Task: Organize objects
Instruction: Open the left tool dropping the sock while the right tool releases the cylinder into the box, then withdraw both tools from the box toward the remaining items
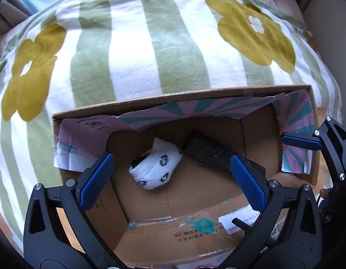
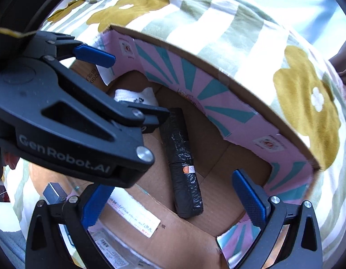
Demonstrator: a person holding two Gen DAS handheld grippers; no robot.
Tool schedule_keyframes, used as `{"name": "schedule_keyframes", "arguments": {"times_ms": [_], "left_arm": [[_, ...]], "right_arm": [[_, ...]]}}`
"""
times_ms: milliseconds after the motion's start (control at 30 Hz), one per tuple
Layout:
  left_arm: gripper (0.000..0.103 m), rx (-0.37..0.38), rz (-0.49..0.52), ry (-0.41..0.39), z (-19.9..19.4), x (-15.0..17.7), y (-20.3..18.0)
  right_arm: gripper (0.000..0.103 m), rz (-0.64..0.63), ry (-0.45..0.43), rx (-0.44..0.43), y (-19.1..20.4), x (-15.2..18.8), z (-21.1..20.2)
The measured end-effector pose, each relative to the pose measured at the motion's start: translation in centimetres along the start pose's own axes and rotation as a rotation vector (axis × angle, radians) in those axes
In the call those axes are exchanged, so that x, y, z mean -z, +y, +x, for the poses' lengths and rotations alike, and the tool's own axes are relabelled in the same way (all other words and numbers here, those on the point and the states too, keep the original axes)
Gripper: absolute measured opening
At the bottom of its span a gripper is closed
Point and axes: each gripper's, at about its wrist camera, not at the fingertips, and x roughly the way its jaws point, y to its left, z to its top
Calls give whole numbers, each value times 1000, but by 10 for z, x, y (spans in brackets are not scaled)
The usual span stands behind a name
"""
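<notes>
Blue-padded fingers of the left claw [image 1: 170,177] fill the bottom of the left wrist view, spread wide apart with nothing between them, held just above the open cardboard box [image 1: 177,95]. One box is in view, and it sits on a bed cover [image 1: 132,44] with green and white stripes and mustard flowers. Its inner flaps are printed pink with teal rays.

Inside the box lie two things. One rolled white sock [image 1: 156,167] with small dark round motifs rests on the box floor towards the left side. One long black plastic-wrapped bundle [image 1: 208,151] lies beside it, just apart from the sock, slanting across the floor; in the right wrist view an orange sticker shows on the bundle [image 2: 184,170].

From the right wrist view, the right claw [image 2: 173,195] also hangs over the box, its two blue pads wide apart and empty, pointing down at the near end of the bundle. Reaching across that view from the left is the left claw's black frame [image 2: 78,134], over the sock's corner of the box.
</notes>
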Motion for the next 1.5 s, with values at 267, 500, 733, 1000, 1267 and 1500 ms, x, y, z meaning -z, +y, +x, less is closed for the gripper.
{"name": "schedule_keyframes", "arguments": {"times_ms": [267, 500, 733, 1000, 1267, 1500], "left_arm": [[103, 20, -38, -66, -62, 8, 3], [103, -2, -96, -138, -132, 37, 13], [103, -39, -151, -225, -198, 84, 25], [103, -111, -186, -294, -245, 150, 29], [103, -128, -196, -304, -256, 216, 19], [103, -128, -183, -298, -259, 234, 14]], "right_arm": [[102, -8, -36, 24, 19, 28, -62], [102, 30, -69, 53, 45, -14, -106], [103, 129, -162, 78, 43, -40, -148], [103, 355, -218, 104, 55, -1, -187], [103, 498, -243, 142, 81, 57, -212], [103, 548, -264, 150, 94, 83, -221]]}}
